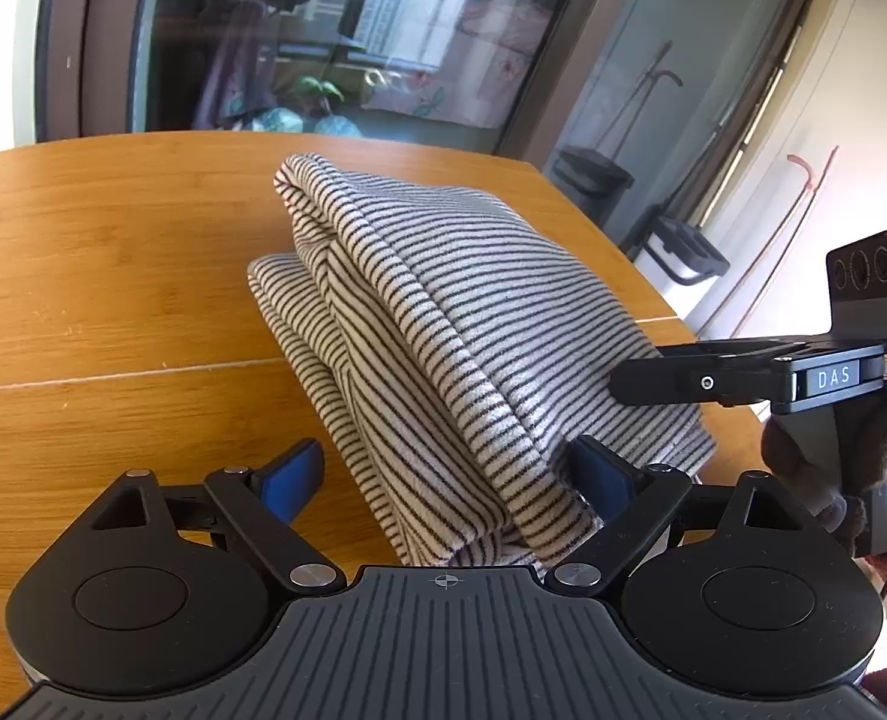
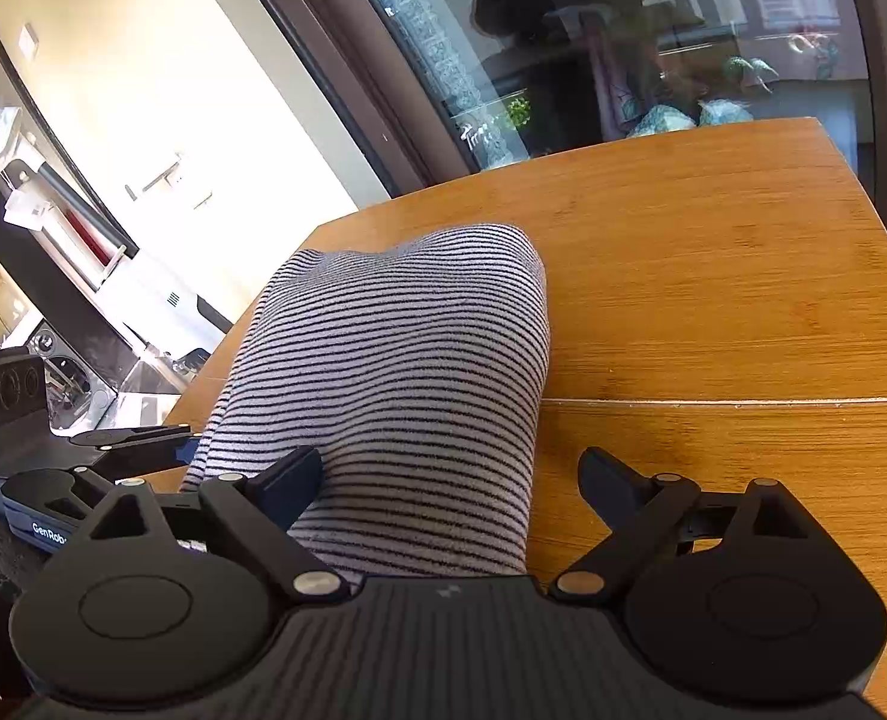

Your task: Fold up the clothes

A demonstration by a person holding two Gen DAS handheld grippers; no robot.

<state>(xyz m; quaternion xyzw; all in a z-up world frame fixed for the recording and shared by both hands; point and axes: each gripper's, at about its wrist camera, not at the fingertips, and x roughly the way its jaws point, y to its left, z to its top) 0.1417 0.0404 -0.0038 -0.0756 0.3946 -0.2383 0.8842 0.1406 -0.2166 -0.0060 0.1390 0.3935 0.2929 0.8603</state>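
A striped garment (image 1: 443,324) lay in a thick, several-layered bundle on the wooden worktop (image 1: 113,276), running from the near edge toward twelve o'clock in the left wrist view. The left gripper (image 1: 449,474) stood with its fingers spread wide, the near end of the bundle between them, the finger (image 1: 599,474) at three o'clock touching the cloth. The right gripper (image 2: 449,480) was likewise spread open, its left finger (image 2: 290,480) resting against the fabric and the other over bare wood; neither gripped anything. The cloth looked soft, plush and light, likely to sag and slide apart layer by layer if lifted by one ply. A sound hold would probably take all layers together at the near corners, at five and seven o'clock of the bundle.
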